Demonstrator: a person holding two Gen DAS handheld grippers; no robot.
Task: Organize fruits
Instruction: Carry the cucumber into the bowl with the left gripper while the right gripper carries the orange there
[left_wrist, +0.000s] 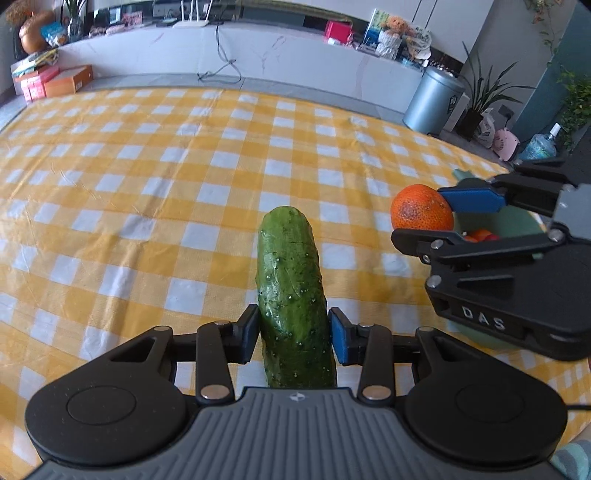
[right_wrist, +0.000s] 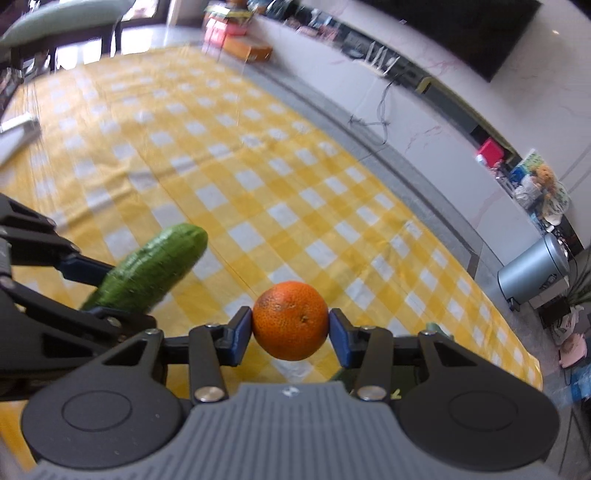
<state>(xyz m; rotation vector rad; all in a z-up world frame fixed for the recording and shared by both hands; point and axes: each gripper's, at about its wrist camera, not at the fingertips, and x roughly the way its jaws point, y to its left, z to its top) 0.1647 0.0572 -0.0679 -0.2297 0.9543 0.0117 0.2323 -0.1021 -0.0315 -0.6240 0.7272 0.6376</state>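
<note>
Left jaws clamp cucumber (left_wrist: 291, 291), right jaws clamp orange (right_wrist: 290, 320) above green bowl (left_wrist: 513, 221) holding small red fruits (left_wrist: 480, 235).

A yellow-and-white checked cloth (left_wrist: 155, 177) covers the foreground, with grey floor (left_wrist: 155, 79) past its far edge. A long white marble-look counter (left_wrist: 258, 48) runs behind (cluttered with boxes and a soft toy), beside a metal bin (left_wrist: 432, 98) and potted plants (left_wrist: 480, 99)

Black tool (left_wrist: 293, 334), blue pads (left_wrist: 339, 336), silver screws
</note>
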